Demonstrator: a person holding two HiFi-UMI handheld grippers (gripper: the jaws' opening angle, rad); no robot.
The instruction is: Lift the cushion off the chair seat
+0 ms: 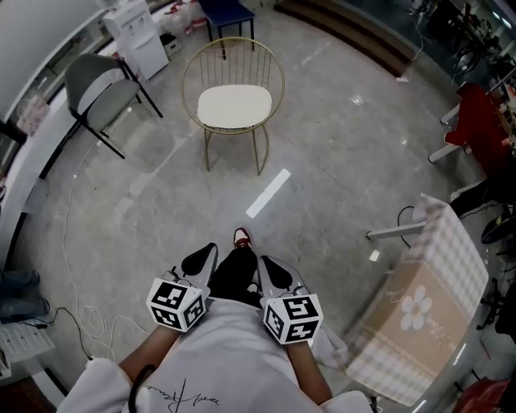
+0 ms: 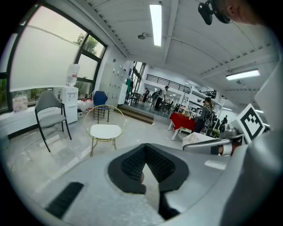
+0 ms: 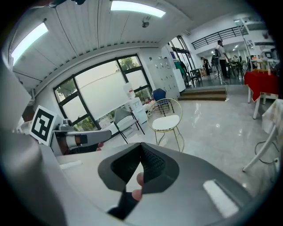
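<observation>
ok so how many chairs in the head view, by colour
gold chair: 1
grey chair: 1
blue chair: 1
total: 3

Person wears white tee [image 1: 230, 351] w/ black script print [image 1: 190, 395] on front, white sleeve [image 1: 90, 389] each side, black trousers [image 1: 235, 276], red & white shoe [image 1: 241, 236]. Thin dark loop [image 1: 137, 390] by L arm, cable or strap, can't tell. Left tongs [image 1: 207, 253] & right tongs [image 1: 266, 264]: silver-grey shells, black inner faces, each w/ white cube [image 1: 177, 304] bearing black square markers. Gripper views: black pads [image 2: 132, 161] w/ fine dotted texture, black surround, matte grey body.
</observation>
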